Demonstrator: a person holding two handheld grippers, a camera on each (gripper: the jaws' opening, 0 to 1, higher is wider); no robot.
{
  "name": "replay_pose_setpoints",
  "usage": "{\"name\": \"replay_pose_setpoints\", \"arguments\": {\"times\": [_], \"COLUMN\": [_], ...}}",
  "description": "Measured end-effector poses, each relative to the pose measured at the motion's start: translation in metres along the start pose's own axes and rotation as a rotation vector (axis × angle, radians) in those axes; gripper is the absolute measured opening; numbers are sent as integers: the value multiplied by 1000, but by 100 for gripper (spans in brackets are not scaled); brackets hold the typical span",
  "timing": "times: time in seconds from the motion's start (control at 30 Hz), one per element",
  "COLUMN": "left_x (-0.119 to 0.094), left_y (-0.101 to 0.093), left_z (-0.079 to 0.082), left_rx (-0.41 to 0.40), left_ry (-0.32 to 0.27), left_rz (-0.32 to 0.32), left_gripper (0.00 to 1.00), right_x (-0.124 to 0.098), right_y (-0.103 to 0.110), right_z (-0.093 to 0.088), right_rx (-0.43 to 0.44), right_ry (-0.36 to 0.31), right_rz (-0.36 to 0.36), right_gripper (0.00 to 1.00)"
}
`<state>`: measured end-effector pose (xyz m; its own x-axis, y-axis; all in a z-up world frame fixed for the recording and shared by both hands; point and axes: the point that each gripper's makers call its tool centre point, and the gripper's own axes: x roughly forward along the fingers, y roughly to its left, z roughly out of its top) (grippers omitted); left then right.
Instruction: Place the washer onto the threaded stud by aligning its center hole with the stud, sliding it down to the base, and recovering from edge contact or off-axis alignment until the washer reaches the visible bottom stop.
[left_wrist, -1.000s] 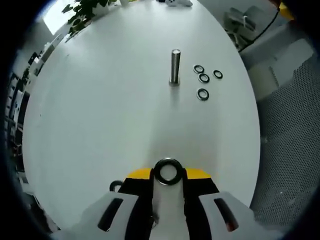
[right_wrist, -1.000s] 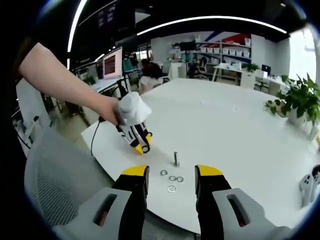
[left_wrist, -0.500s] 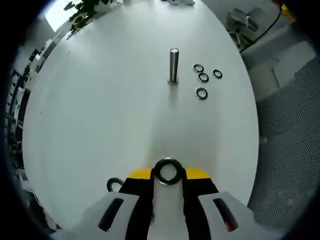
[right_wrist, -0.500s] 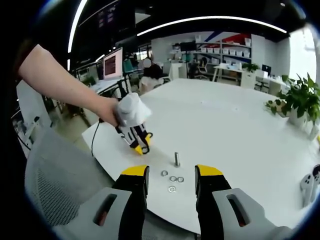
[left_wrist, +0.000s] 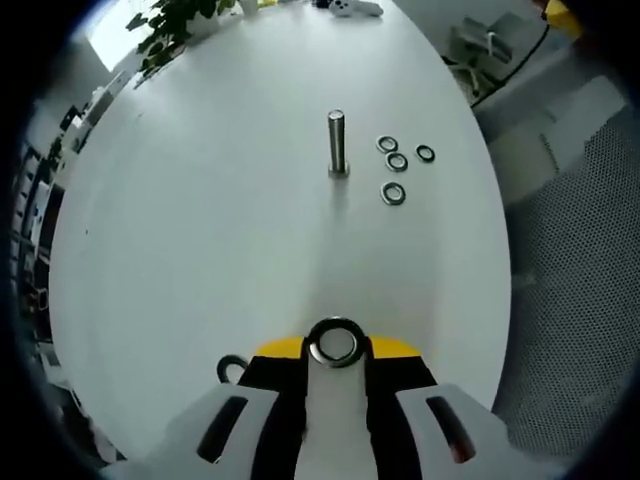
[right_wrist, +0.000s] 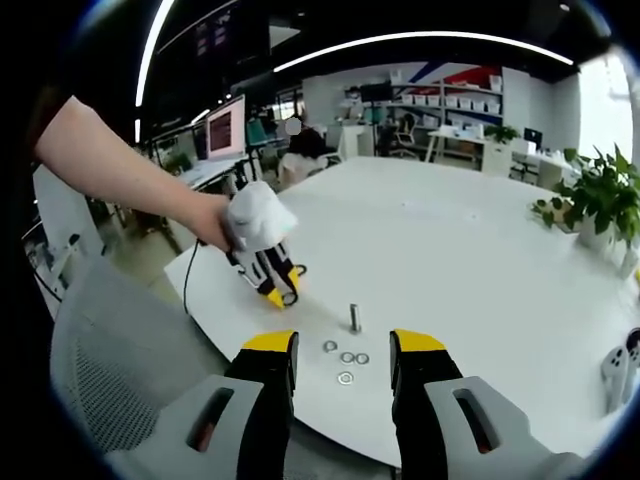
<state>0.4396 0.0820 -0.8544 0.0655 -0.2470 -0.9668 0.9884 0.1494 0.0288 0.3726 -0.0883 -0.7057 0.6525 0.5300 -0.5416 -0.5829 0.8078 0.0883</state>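
Observation:
A steel washer (left_wrist: 336, 323) is pinched between the yellow-tipped jaws of my left gripper (left_wrist: 336, 346), held above the white table (left_wrist: 200, 230). The threaded stud (left_wrist: 337, 143) stands upright well ahead of it, apart from the washer. In the right gripper view the left gripper (right_wrist: 277, 285) hangs in a person's hand, left of the stud (right_wrist: 354, 318) and above the table. My right gripper (right_wrist: 343, 352) is open with nothing between its jaws, back from the table's near edge.
Several loose washers (left_wrist: 397, 161) lie just right of the stud, and they show as loose washers (right_wrist: 347, 357) in front of it. One more washer (left_wrist: 232, 368) lies beside my left jaw. Potted plants (right_wrist: 590, 205) and a mesh chair (right_wrist: 110, 350) flank the table.
My left gripper has drawn slightly back from the stud with the washer still in it. The right gripper has stayed put.

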Motion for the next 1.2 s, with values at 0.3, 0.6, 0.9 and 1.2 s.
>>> {"name": "replay_pose_setpoints", "arguments": {"times": [0.3,0.6,0.9,1.2], "left_x": [-17,-38,-59,-84], "left_y": [4,12,22,33], "left_z": [1,-1,-13,-24], "left_rx": [-35,-105,-156,-178], "left_ry": [-60,-128,-158,-168], "left_rz": [34,70,107,149], "left_gripper": [19,19,19,19], "right_x": [0,1,1,1], "right_y": [1,2,2,2], "right_z": [0,0,0,0], "right_rx": [-2,-4,6,11], "right_ry": [2,4,2,-2], "right_rz": [3,11,12,16], "right_gripper": [39,39,39,39]}}
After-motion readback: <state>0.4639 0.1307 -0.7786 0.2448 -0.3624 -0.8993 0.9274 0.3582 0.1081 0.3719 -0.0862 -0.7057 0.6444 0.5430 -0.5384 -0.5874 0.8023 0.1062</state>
